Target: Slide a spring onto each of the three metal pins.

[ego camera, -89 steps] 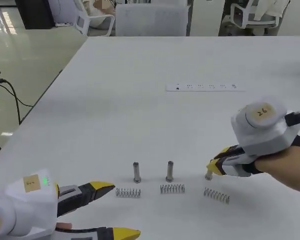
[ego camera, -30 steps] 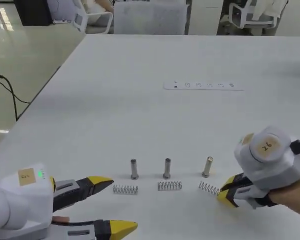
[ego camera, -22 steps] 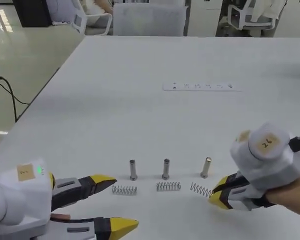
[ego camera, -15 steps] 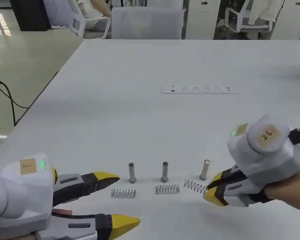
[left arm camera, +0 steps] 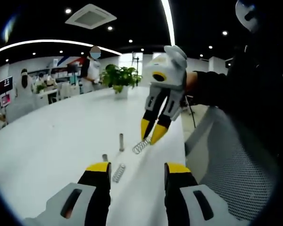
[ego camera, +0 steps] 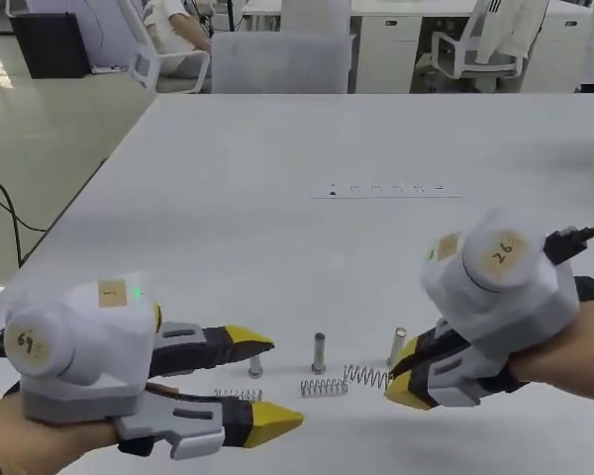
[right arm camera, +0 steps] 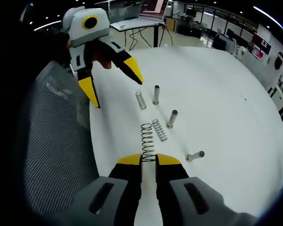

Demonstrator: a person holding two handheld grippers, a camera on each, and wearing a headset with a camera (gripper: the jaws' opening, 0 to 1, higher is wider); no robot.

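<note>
Three short metal pins stand in a row on the white table (ego camera: pixel 277 228): the left pin (ego camera: pixel 254 367) partly behind my left gripper's upper finger, the middle pin (ego camera: pixel 319 353), and the right pin (ego camera: pixel 397 346), leaning a little. My right gripper (ego camera: pixel 396 386) is shut on the near end of a spring (ego camera: pixel 364 376), which sticks out leftward in front of the right pin. In the right gripper view that spring (right arm camera: pixel 147 141) points straight out from the right gripper (right arm camera: pixel 148 160). Two more springs (ego camera: pixel 324 387) (ego camera: pixel 236 394) lie on the table. My left gripper (ego camera: pixel 277 384) hangs open over the left spring.
A flat socket strip (ego camera: pixel 386 189) is set into the table further back. Office chairs (ego camera: pixel 277 59) stand at the far edge, with a person seated behind them. The table's left edge (ego camera: pixel 99 168) drops to the floor.
My right gripper left the right pin, came down on the right spring, shut on it and carried it leftward. My left gripper moved up and in toward the left pin.
</note>
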